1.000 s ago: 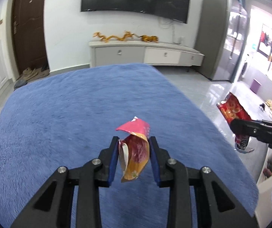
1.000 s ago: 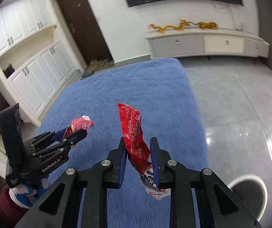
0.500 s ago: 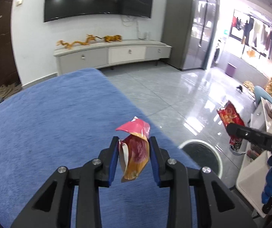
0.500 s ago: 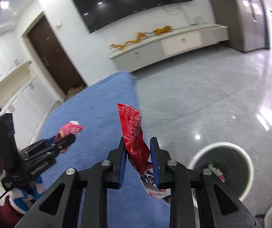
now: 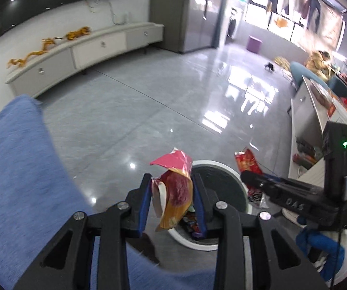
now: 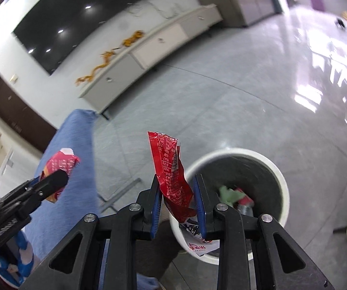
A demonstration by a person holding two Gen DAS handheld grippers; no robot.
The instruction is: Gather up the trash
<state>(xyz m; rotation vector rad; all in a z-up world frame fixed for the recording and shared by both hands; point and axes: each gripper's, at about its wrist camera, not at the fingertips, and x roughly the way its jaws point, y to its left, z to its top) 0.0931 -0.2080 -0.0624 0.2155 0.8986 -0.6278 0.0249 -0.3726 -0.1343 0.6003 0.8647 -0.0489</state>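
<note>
Pink-and-orange foil first: in the left wrist view the left gripper (image 5: pixel 172 199) has the crumpled snack wrapper (image 5: pixel 173 188) between its blue pads, jaws narrow and just easing apart a touch, wrapper still pinched. It's held out past the blue rug's (image 5: pixel 16 169) edge, tips over the near rim of the white bin (image 5: pixel 242 186), presumably so the piece falls inside once released. Bin is only partly over the opening from this angle; the fingers cover its near half and the contents show as a dark, colourful smear I can't identify. To the right the right gripper (image 5: pixel 248 178) comes in side-on with a red wrapper (image 5: pixel 247 163) sticking up from it; jaw gap unreadable from here. Blue-and-white glove below it is cut by the frame edge. Right wrist view: the right gripper (image 6: pixel 178 200) is narrow too, clamped on the long red wrapper (image 6: pixel 171 176), jaws just loosening slightly but the pads still on it. Wrapper's upper end stands up above the fingers, its white printed tail hangs behind them across the bin's (image 6: pixel 280 183) near rim. Tips sit at the bin's left rim, not centred, so a bit more travel looks needed for a clean drop. Inside: something green and a red piece, rest blurred. Left gripper (image 6: pixel 59 180) at frame left holds the pink wrapper (image 6: pixel 61 164) over the rug (image 6: pixel 74 145); its body is cropped, motion blur softens everything.
</note>
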